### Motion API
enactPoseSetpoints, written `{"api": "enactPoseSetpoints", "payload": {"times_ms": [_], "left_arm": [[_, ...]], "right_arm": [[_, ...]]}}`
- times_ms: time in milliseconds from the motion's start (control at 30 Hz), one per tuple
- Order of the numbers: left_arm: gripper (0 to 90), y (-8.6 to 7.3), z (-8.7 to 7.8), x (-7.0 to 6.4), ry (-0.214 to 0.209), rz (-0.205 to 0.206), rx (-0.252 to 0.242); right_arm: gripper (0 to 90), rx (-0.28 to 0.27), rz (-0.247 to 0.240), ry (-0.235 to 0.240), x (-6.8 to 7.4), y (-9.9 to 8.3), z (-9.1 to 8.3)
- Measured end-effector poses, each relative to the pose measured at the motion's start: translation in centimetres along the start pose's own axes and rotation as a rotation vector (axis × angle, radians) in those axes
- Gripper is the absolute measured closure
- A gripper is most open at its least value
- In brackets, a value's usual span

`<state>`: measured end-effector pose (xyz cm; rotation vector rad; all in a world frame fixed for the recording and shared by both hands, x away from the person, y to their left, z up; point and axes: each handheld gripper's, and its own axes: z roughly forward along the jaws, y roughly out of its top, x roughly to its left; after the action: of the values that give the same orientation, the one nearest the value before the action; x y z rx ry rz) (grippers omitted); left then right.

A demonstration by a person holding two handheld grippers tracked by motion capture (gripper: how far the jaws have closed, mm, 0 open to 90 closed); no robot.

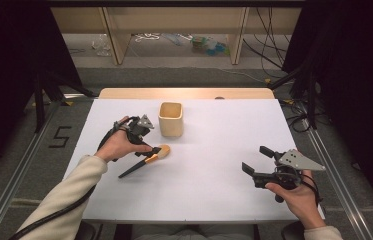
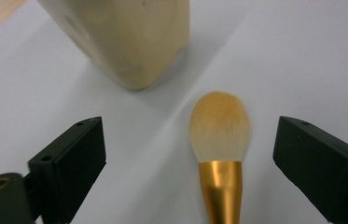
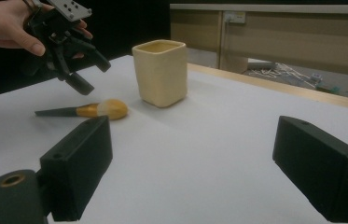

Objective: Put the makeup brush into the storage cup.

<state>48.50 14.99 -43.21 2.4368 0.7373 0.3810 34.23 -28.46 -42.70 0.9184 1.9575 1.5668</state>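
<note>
The makeup brush (image 1: 146,161) is seen lying flat on the white tabletop (image 1: 214,150), just left of centre in the high view, its black handle running toward the lower left and its pale bristle head toward the upper right. A gold ferrule is seen between handle and head. In the left gripper view the brush (image 2: 219,154) is framed low in the centre, bristles upward in the frame, with the left gripper's fingers set wide apart, one on either side of it and neither touching it. The left gripper (image 1: 146,145) is held in the left hand (image 1: 119,145) directly over the brush, tilted downward; from the right gripper view it is found at the upper left (image 3: 85,72), hovering above the brush (image 3: 85,110) with a clear gap beneath it.

A cream square cup (image 1: 170,119) is placed upright just above and right of the brush head in the high view, near it but apart. It is seen at the upper left of the left gripper view (image 2: 129,37) and centre-left in the right gripper view (image 3: 160,72).

The right gripper (image 1: 256,160) is held in the right hand (image 1: 299,197) at the lower right of the high view, well apart from the brush, its fingers spread and nothing between them.
</note>
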Motion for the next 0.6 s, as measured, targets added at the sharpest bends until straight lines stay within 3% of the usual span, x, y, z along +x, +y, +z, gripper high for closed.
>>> {"api": "enactPoseSetpoints", "payload": {"times_ms": [133,167,233,267,333,400,433,600], "left_arm": [[11.0,0.2,0.2,0.1,0.01,-0.006,0.045],[10.9,0.4,0.3,0.1,0.013,-0.004,0.085],[10.7,0.4,0.5,0.1,0.013,-0.001,0.096],[10.8,0.6,0.5,0.2,0.004,0.022,0.136],[11.2,0.7,0.6,0.1,0.003,0.011,0.143],[11.6,0.9,0.8,-0.1,-0.005,0.01,0.166],[11.9,1.0,0.9,-0.3,-0.02,0.01,0.197],[12.7,1.2,1.6,-0.7,-0.04,-0.001,0.251]], "right_arm": [[13.0,-0.002,0.003,-0.002,0.0,0.0,0.0],[13.0,0.005,0.001,-0.007,0.0,0.0,0.0],[13.0,0.028,0.002,-0.007,0.0,0.0,-0.1],[13.0,0.028,0.0,-0.01,0.0,0.0,-0.1],[13.0,0.007,0.004,-0.007,0.0,0.0,0.0],[13.0,0.025,0.0,-0.008,0.0,0.0,-0.1],[13.0,0.011,0.003,-0.01,0.0,0.0,0.0],[13.1,0.004,0.008,0.001,0.0,-0.1,0.1]]}}
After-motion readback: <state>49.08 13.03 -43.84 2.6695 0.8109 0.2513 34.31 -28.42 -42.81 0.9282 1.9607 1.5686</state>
